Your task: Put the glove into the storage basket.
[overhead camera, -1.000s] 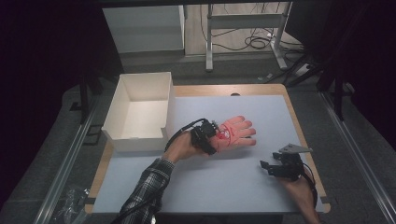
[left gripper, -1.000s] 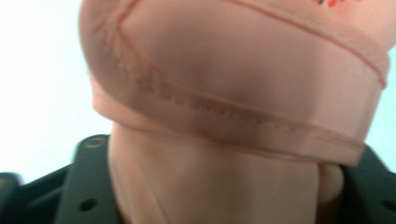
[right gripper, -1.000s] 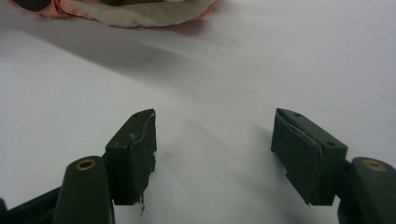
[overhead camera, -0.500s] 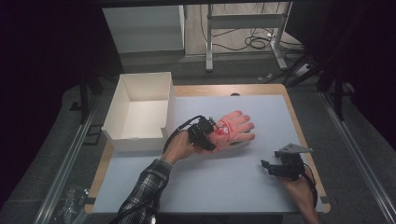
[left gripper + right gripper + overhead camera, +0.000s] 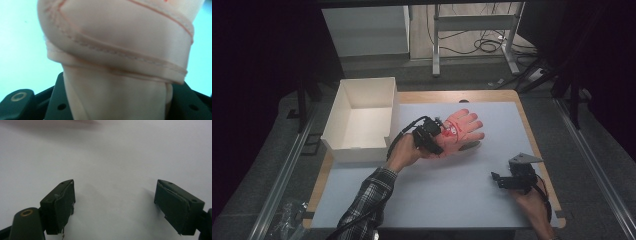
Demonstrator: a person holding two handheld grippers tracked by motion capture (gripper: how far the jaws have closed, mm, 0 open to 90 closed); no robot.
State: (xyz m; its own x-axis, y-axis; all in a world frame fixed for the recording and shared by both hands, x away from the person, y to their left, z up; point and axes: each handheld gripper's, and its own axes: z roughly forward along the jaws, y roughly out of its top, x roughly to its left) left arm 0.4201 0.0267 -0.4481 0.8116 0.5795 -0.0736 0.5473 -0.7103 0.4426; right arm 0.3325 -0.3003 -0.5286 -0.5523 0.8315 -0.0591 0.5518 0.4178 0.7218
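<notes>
Peach fabric of a glove [image 5: 459,131] is pinched at its cuff in the left gripper [image 5: 436,137], whose jaws have just been closing and now grasp the cloth; the glove's fingers fan out beyond the jaws, away from the person, over the pale blue table top [image 5: 452,190]. To the left of that gripper, just beside the hand that holds it, stands a white open box [image 5: 362,120] with nothing seen inside, its near wall close enough to stand in the way of a leftward sweep. Well apart to the right, the right gripper [image 5: 498,180] rests low near the table's right edge, its jaws having just been opening and now spread wide with only bare table between them, as the right gripper view [image 5: 115,205] shows. Against the picture from a second ago, the left gripper and the glove's cuff sit a little higher off the table, while the right gripper keeps its place. In the left gripper view the glove [image 5: 120,50] sits so close that its stitched hem blurs, the jaws' tips are hidden under the cloth, and the glove's fingers are cut off at the top. Red marking on the glove's back is too small to read from above.
</notes>
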